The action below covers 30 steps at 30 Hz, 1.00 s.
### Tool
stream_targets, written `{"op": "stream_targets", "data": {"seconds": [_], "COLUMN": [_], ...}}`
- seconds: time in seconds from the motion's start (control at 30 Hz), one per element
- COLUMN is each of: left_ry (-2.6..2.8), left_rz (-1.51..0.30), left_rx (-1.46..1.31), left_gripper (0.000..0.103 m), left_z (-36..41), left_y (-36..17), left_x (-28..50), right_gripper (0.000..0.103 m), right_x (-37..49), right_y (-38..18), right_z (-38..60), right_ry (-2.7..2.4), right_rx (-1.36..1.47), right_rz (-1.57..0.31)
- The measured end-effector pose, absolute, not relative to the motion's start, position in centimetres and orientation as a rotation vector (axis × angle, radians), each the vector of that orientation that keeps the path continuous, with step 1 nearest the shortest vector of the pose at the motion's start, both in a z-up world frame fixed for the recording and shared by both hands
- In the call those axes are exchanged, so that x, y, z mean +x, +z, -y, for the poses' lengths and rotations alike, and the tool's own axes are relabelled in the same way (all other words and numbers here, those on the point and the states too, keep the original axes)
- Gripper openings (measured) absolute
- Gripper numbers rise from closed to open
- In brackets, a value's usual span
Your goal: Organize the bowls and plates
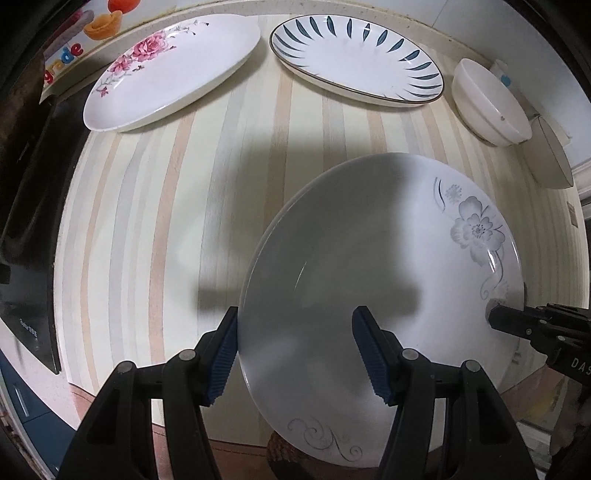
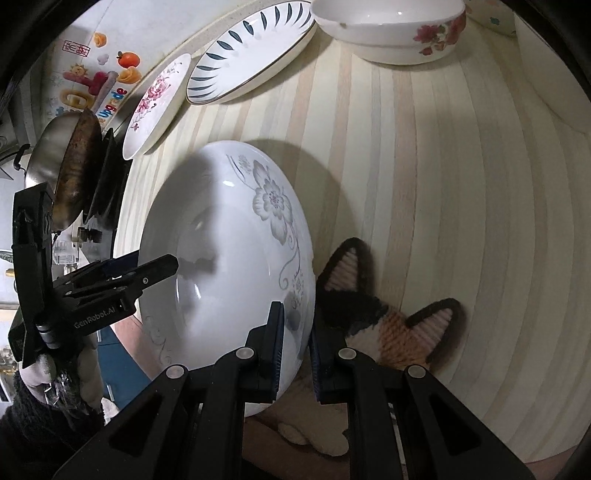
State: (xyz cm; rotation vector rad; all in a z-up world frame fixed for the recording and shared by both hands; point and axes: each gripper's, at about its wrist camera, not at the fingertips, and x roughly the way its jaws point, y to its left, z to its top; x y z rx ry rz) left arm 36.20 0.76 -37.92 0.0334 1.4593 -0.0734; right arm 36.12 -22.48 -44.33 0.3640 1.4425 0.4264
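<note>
The grey-flowered plate [image 1: 380,295] sits at the near edge of the striped countertop [image 1: 184,184], its near rim projecting past the counter edge. The right gripper [image 2: 297,354] pinches this plate's rim, one blue-padded finger on the inner face and the other on the outside, the jaws nearly closed with only the rim between them. The left gripper [image 1: 295,354] stands spread wide at the opposite side of the same plate; one finger lies over the plate's inner surface and the other outside its rim, and whether either pad touches the plate cannot be told. At the back of the counter, the pink-rose plate [image 1: 166,74] and the blue-leaf plate [image 1: 358,59] lie just beside each other. A white bowl with red flowers [image 2: 391,33] rests to the right of the blue-leaf plate, near the wall. A metal pan [image 2: 66,166] sits on the stove at the left. A knitted cat-eared item [image 2: 388,317] lies beside the right gripper, under the plate's edge.
</note>
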Motion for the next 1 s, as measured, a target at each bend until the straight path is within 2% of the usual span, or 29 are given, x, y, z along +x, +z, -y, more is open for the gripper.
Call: {"op": "stream_targets", "data": {"seconds": [0.43, 0.57, 0.67, 0.73, 0.8, 0.87, 1.0], "left_ry": [-0.068, -0.053, 0.004, 0.055, 0.104, 0.148, 0.236], "left_rz": [-1.455, -1.409, -1.334, -1.297, -1.265, -1.259, -1.240], "left_rx": [0.071, 0.056, 0.037, -0.014, -0.089, -0.158, -0.307], "left_gripper": [0.059, 0.059, 0.059, 0.059, 0.059, 0.059, 0.059], "left_z": [1.7, 0.6, -1.5, -3.7, -6.4, -9.4, -14.0], "left_y": [-39.0, -36.2, -33.1, -31.8, -31.5, -31.9, -34.0], "left_x": [37.9, 37.5, 38.4, 40.0, 41.9, 43.8, 47.2], "right_gripper": [0.015, 0.015, 0.016, 0.023, 0.038, 0.046, 0.046], "right_x": [37.5, 37.8, 38.5, 39.9, 42.3, 45.4, 53.8], "right_y": [-45.0, -44.0, -40.5, -37.1, -34.2, -32.3, -31.8], "right_z": [21.7, 22.6, 23.4, 22.7, 20.6, 17.8, 10.0], "right_ry": [0.432, 0.427, 0.400, 0.429, 0.476, 0.545, 0.620], "right_rx": [0.344, 0.376, 0.351, 0.326, 0.291, 0.259, 0.147], "right_rz": [-1.497, -1.531, -1.491, -1.421, -1.341, -1.269, -1.170]}}
